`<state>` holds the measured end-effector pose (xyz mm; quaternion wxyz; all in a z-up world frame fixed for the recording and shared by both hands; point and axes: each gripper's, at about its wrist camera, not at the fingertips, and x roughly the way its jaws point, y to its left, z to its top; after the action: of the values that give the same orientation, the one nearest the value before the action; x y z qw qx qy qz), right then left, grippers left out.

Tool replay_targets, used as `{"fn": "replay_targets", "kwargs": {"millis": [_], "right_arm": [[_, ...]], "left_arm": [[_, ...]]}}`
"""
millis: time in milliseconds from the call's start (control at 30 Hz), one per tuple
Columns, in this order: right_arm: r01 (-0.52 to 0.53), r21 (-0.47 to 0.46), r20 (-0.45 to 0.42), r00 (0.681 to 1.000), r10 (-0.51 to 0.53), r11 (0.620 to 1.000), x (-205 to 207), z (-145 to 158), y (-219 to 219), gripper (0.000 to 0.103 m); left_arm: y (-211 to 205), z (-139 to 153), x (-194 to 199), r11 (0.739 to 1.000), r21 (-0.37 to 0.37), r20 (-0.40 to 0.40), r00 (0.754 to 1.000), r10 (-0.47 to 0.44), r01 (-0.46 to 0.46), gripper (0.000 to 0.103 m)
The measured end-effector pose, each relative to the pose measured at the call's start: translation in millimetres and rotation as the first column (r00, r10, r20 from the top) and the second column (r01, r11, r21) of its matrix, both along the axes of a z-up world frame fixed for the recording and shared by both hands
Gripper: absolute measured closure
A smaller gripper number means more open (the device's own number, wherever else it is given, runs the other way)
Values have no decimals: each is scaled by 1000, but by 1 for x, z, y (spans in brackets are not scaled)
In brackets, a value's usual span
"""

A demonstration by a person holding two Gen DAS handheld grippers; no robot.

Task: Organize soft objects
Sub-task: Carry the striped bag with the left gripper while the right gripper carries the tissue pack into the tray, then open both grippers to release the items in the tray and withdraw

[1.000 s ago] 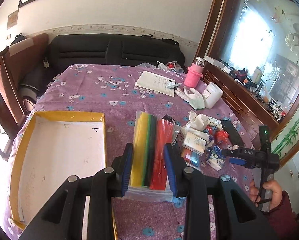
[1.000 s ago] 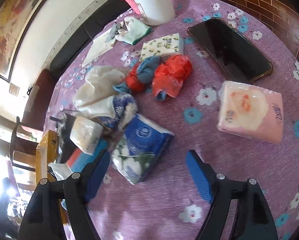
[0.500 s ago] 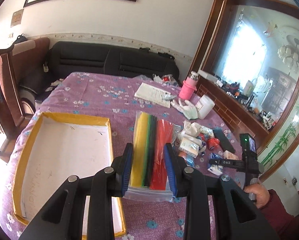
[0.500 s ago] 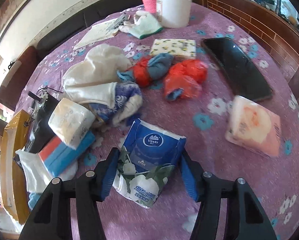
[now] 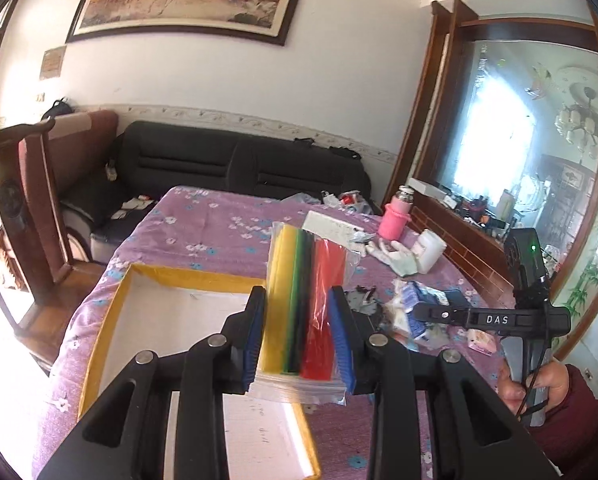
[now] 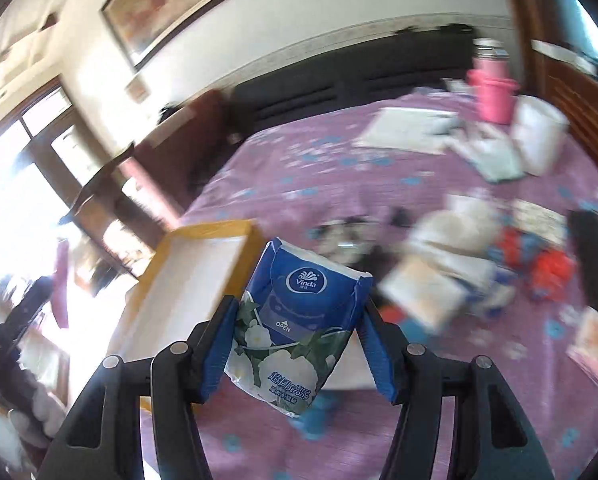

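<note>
My left gripper [image 5: 298,340] is shut on a clear zip bag of yellow, green, black and red strips [image 5: 301,312], held in the air above the right edge of the yellow-rimmed white box [image 5: 179,280]. My right gripper [image 6: 299,344] is shut on a blue Vinda tissue pack [image 6: 299,312], lifted off the purple flowered tablecloth [image 6: 299,184]; the box [image 6: 203,268] lies to its left. The right gripper also shows in the left wrist view [image 5: 435,314], over the pile of soft items [image 5: 411,308].
A pile of cloths, tissue packs and red bags [image 6: 479,264] lies on the right of the table. A phone [image 6: 591,256], a pink tissue pack [image 6: 595,344], a white jar [image 6: 539,136], a pink bottle [image 6: 493,88], papers [image 6: 403,130] and a glove [image 5: 399,256] lie nearby. A black sofa [image 5: 219,164] is behind.
My right gripper closed on the Vinda pack and lifted it off the table, swinging left toward the box. My left gripper rose higher with the bag of strips.
</note>
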<state>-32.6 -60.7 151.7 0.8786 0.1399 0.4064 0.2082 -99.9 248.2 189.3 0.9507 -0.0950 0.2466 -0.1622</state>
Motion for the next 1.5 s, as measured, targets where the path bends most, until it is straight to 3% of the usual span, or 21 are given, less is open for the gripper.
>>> {"fn": "replay_targets", "kwargs": {"millis": [67,167,267,400,600,800,933,1000,1167,1367,1500], "right_arm": [[-79,3,-6,997,79,997,16,-2,36,39],[-162,-40,-12,987,162,986,37,-8,86,39],[-230,-59,-36,973,228,972,62,-20,131,39],[-277,-129,-31,961,276,952,85,-32,174,39],[-294,-228,-35,955,294,928,109,-47,203,39],[-272,-312,-35,961,275,910,127,-59,216,36],[-225,-371,-17,972,236,901,135,-62,219,24],[-207,-366,-10,976,219,907,137,-62,215,19],[-183,-317,1,981,194,931,131,-49,199,19],[-131,-219,75,986,151,967,102,-8,152,19],[-14,-186,207,977,53,982,67,21,101,10]], "left_arm": [[12,-8,15,999,-34,-52,999,8,-9,72],[42,-29,50,989,-142,-178,984,6,-32,72],[73,-58,87,966,-249,-304,953,-8,-72,72],[100,-92,122,938,-323,-411,911,-19,-126,72],[119,-122,154,903,-379,-488,873,-9,-203,72],[116,-139,175,889,-390,-533,846,-6,-240,69],[125,-146,180,856,-423,-541,841,26,-299,41],[128,-147,179,846,-434,-537,843,35,-311,38],[134,-137,167,839,-435,-529,847,56,-327,37],[132,-91,127,873,-371,-447,885,132,-318,31],[121,-59,91,898,-322,-368,913,174,-301,26]]}}
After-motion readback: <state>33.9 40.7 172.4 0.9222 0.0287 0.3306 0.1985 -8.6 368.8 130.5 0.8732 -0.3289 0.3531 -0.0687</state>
